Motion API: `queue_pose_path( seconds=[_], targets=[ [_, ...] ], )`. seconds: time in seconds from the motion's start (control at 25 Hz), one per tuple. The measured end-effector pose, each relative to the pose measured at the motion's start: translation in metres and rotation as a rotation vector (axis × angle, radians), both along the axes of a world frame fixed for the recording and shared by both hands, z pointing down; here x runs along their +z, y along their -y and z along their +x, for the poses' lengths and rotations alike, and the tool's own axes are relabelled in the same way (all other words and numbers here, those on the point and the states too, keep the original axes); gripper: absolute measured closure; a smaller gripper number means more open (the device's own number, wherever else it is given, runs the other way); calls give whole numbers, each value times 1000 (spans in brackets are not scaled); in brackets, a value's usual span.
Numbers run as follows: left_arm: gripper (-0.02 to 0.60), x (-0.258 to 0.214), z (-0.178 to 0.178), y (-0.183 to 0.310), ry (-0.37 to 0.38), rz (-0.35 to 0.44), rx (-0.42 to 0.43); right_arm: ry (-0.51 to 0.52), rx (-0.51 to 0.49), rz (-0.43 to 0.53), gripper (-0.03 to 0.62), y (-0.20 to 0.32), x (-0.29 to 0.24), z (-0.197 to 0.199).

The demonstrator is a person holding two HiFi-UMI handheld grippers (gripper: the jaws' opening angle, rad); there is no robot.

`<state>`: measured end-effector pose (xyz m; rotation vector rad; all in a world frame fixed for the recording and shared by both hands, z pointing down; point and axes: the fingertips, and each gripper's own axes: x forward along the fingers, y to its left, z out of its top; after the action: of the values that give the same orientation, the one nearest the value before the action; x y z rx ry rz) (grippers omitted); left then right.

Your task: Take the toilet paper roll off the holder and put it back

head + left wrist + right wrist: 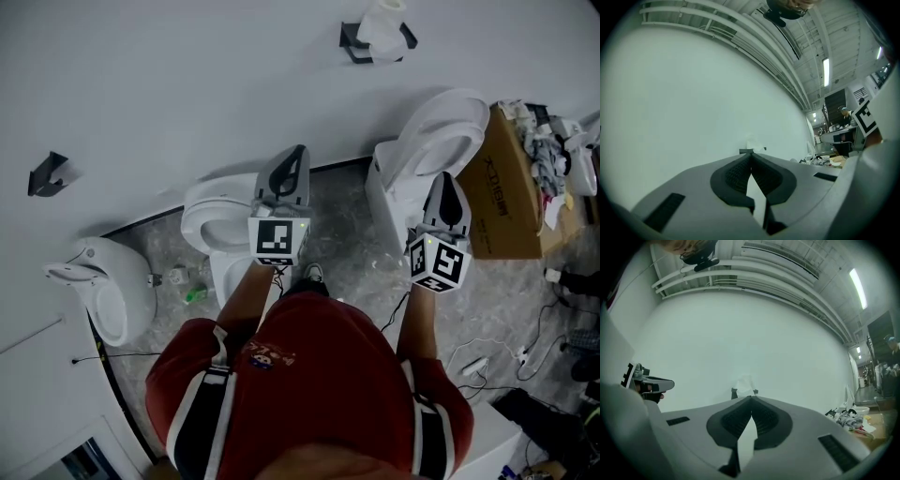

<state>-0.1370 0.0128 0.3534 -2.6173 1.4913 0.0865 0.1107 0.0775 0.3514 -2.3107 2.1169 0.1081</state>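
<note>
Toilet paper roll (pixel 382 26) sits on black holder (pixel 352 44), on wall at top of head view, right of centre. Not yet taken off. Left gripper (pixel 296 161) and right gripper (pixel 447 183) at mid-frame, well apart from roll, both aimed at it. Jaws pressed together, nothing between them, probably readied for reach.

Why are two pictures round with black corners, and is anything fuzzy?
Left gripper view: a wide-angle lens bends the ceiling pipes into curves and darkens the corners, and the ceiling lamp glares. Right gripper view: the same round bend; the far toilet paper roll looks pale and fuzzy. Head view: soft even light, no black corners, the holder shows clearly.
</note>
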Motion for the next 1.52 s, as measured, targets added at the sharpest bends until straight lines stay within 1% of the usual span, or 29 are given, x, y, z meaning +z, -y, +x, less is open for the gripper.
queue_pose_path(
  seconds=[0.24,0.44,0.56,0.76,1.12,1.28,1.52],
  targets=[
    [563,2,-7,53,-8,-12,6,-2,-13,-16,585,56,2,-13],
    [563,1,-6,80,-14,-11,6,-5,-31,-18,584,88,4,-18],
    [563,0,-2,96,-12,-4,-5,-6,-47,-9,585,107,3,-14],
    [563,-4,14,125,-1,6,-36,9,-71,6,583,143,1,6],
    [563,-17,63,185,10,23,-119,25,-162,26,585,227,-8,54],
    [563,-16,85,208,27,19,-159,43,-196,27,583,259,-6,78],
    [563,-14,110,236,28,2,-224,64,-248,25,583,300,-2,108]
  ],
)
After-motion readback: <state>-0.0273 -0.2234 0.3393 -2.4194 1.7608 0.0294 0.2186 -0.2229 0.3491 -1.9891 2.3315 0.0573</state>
